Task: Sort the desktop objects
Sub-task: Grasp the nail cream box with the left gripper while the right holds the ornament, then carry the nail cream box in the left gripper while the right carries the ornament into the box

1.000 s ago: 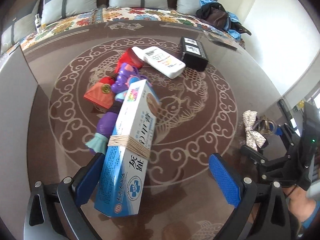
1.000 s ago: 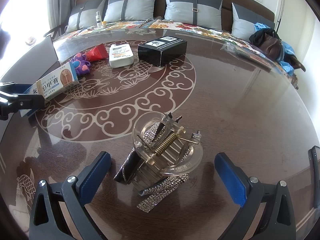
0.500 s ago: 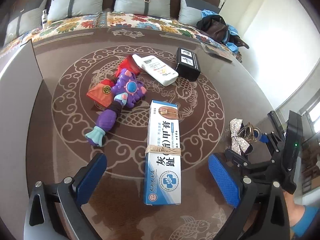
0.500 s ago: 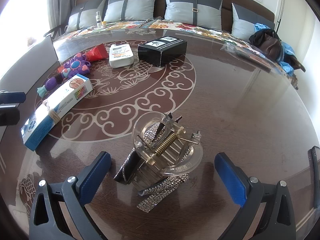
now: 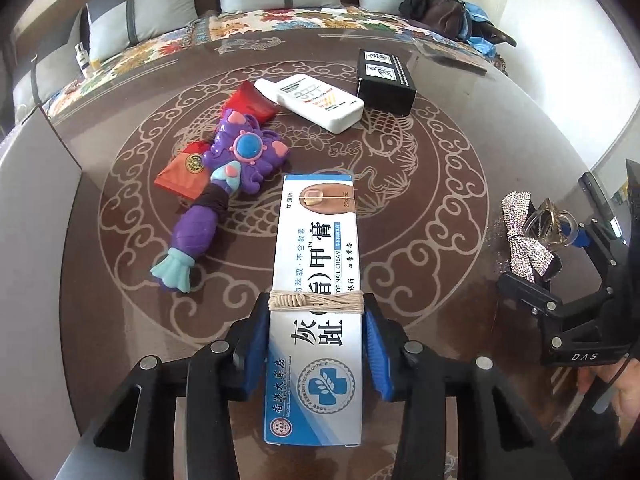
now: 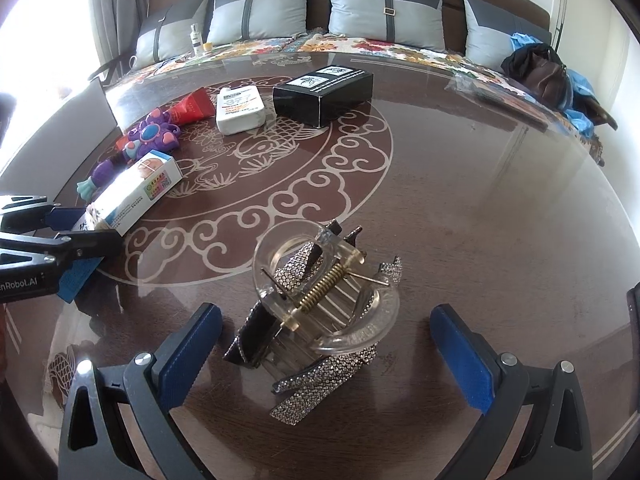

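Note:
A long white and blue nail cream box [image 5: 316, 272], bound with a rubber band, lies flat on the brown patterned table [image 5: 440, 184]. My left gripper [image 5: 316, 320] is closing on its near half, and both blue pads [image 5: 376, 344] lie against its long sides. In the right wrist view the same box [image 6: 132, 196] shows at the far left. A clear hair clip with a rhinestone bow [image 6: 328, 296] lies on the table between the fingers of my right gripper [image 6: 326, 320]. That gripper is open wide and touches nothing.
Beyond the box lie a purple toy wand [image 5: 224, 188], red packets [image 5: 180, 172], a white bottle [image 5: 316, 100] and a black box [image 5: 384, 76]. A grey panel [image 5: 32, 208] stands at the left. A cushioned sofa [image 6: 280, 12] runs behind the table.
The box went from leaning over the toy to lying flat between my open left fingers. Those fingers have now closed in against its sides. The right gripper and hair clip stayed put.

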{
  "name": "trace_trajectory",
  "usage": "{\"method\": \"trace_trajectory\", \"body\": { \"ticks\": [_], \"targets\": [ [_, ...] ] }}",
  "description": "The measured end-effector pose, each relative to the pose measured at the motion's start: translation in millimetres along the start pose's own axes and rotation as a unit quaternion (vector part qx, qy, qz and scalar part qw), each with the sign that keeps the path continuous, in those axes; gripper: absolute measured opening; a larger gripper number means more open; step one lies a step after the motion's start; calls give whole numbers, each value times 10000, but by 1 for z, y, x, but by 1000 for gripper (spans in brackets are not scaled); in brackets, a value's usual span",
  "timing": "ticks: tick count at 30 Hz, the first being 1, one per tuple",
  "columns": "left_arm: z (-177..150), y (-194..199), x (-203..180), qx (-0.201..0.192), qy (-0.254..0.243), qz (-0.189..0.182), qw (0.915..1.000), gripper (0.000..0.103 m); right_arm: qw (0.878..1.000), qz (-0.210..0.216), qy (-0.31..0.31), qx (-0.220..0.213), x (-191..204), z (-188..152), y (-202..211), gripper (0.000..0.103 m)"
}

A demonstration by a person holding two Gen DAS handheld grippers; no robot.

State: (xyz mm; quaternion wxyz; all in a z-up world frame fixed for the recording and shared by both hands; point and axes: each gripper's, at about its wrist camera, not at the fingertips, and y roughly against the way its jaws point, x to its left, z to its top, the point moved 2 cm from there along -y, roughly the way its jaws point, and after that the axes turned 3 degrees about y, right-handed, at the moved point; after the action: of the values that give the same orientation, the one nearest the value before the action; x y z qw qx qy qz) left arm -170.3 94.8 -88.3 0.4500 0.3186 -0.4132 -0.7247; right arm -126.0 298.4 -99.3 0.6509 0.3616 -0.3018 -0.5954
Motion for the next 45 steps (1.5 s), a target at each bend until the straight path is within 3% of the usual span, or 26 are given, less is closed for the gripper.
{"method": "trace_trajectory", "body": {
  "ticks": [4, 10, 14, 15, 16, 17, 21, 26, 30, 35, 40, 45],
  "targets": [
    [-20, 19, 11, -186, 255, -95, 9995, 43, 9988, 332, 19, 349, -6, -1, 5, 103],
    [-44, 30, 9, -321, 493, -312, 9978, 43, 9974, 654, -201, 239, -6, 1, 24, 103],
    [-48, 38, 7, -393, 558, -391, 9969, 43, 9985, 380, -28, 402, 7, 13, 17, 103],
    [-49, 43, 7, -444, 569, -405, 9966, 43, 9983, 325, -112, 478, 5, 14, 14, 100],
    [-49, 48, 9, -506, 589, -426, 9961, 43, 9977, 244, -254, 575, 2, 14, 12, 72],
    [-51, 55, 10, -572, 622, -452, 9954, 43, 9967, 215, -407, 668, -2, 12, 11, 55],
    [-53, 86, 22, -851, 925, -672, 9898, 43, 9963, 206, -396, 733, -4, 9, 22, 52],
    [-53, 139, 42, -1299, 1155, -886, 9808, 43, 9978, 500, -255, 346, 13, 31, 60, 52],
    [-57, 186, 81, -1636, 1368, -748, 9741, 43, 9949, 995, 165, -65, 67, 70, 98, 52],
    [-81, 228, 163, -1796, 1876, -65, 9657, 43, 9766, 1850, 984, -483, 182, 108, 137, 52],
    [-137, 244, 248, -1566, 2743, 540, 9472, 43, 9448, 2620, 1854, -652, 311, 122, 159, 52],
    [-194, 235, 292, -1159, 3366, 855, 9306, 43, 9241, 2856, 2502, -422, 412, 112, 141, 52]
  ]
}}
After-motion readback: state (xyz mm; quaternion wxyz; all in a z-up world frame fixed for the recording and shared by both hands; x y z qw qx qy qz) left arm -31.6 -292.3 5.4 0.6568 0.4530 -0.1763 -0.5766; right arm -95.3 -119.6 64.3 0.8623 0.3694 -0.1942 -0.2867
